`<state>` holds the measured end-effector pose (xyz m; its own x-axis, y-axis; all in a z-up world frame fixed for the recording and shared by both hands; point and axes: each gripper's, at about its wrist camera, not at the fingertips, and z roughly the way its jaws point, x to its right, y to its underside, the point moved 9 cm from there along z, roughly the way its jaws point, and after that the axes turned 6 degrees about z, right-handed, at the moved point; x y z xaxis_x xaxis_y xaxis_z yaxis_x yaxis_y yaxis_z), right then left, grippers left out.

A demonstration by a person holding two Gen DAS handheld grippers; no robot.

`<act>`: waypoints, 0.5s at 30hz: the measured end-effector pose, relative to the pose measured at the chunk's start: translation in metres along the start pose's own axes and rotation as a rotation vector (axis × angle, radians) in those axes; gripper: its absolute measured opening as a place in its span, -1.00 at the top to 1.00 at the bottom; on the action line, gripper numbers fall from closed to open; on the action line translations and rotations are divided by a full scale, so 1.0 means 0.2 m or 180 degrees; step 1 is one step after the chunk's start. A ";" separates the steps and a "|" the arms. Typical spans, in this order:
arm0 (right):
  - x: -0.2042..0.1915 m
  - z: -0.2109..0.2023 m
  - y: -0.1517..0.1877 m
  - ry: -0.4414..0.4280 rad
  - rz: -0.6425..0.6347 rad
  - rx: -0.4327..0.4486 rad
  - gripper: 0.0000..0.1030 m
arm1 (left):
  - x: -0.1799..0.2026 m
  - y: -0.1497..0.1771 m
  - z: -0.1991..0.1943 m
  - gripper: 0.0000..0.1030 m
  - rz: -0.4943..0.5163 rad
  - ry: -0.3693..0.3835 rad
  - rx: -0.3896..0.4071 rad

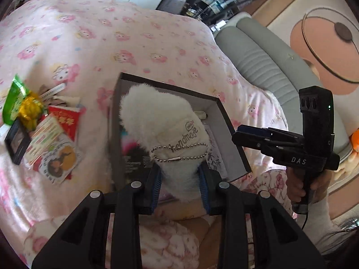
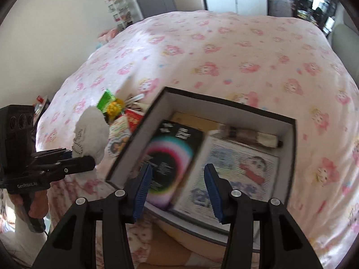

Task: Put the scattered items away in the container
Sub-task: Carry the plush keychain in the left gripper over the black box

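Both grippers above the box [image 2: 291, 157] rim: left gripper [image 1: 180, 179] clamping fluffy keychain [image 1: 157, 121], right gripper [image 2: 177, 190] spread empty

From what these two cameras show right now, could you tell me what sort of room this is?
Most likely a bedroom in a home: a wide bed under a pink cartoon-print bedsheet, a padded grey headboard along one side, and small keepsakes beside an open box on it.

One white plush keychain [image 1: 161, 132], one box [image 2: 291, 152], two booklets inside it, one red packet [image 1: 67, 117], one green wrapper [image 1: 13, 100].
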<state>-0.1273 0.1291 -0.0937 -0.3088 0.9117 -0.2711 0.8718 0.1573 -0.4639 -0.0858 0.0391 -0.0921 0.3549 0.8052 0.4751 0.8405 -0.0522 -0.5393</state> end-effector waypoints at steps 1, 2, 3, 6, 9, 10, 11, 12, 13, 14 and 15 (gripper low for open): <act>0.08 0.00 -0.01 0.0022 0.0092 0.0050 0.14 | 0.06 -0.03 0.08 0.42 0.0059 0.0037 -0.0074; 0.16 0.00 -0.02 0.0037 0.0172 0.0106 0.14 | 0.11 -0.06 0.16 0.42 0.0114 0.0082 -0.0152; 0.23 0.02 -0.03 0.0061 0.0262 0.0151 0.14 | 0.15 -0.08 0.25 0.42 0.0178 0.0081 -0.0241; 0.43 0.11 -0.01 -0.0006 0.0636 0.0187 0.14 | 0.24 -0.08 0.51 0.42 0.0327 0.0028 -0.0557; 0.50 0.18 0.06 -0.0407 0.1143 -0.0036 0.14 | 0.27 0.01 0.66 0.41 0.0352 0.0133 -0.0724; 0.50 0.18 0.06 -0.0626 0.1249 -0.0047 0.14 | 0.28 0.05 0.68 0.41 0.0305 0.0225 -0.0753; 0.48 0.19 0.06 -0.0759 0.1309 -0.0093 0.14 | 0.28 0.07 0.71 0.41 0.0263 0.0276 -0.0778; 0.47 0.20 0.07 -0.0793 0.1333 -0.0165 0.14 | 0.27 0.09 0.72 0.40 0.0257 0.0268 -0.0792; 0.46 0.23 0.08 -0.0768 0.1316 -0.0223 0.14 | 0.27 0.10 0.72 0.40 0.0291 0.0224 -0.0786; 0.44 0.26 0.10 -0.0712 0.1264 -0.0287 0.14 | 0.27 0.11 0.72 0.40 0.0341 0.0190 -0.0766; 0.42 0.29 0.11 -0.0632 0.1192 -0.0370 0.14 | 0.28 0.11 0.71 0.39 0.0393 0.0177 -0.0741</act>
<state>-0.1555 0.1863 -0.1764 -0.0206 0.8252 -0.5645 0.9710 -0.1180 -0.2078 -0.1057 0.1665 -0.1756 0.4771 0.7509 0.4566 0.8587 -0.2877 -0.4241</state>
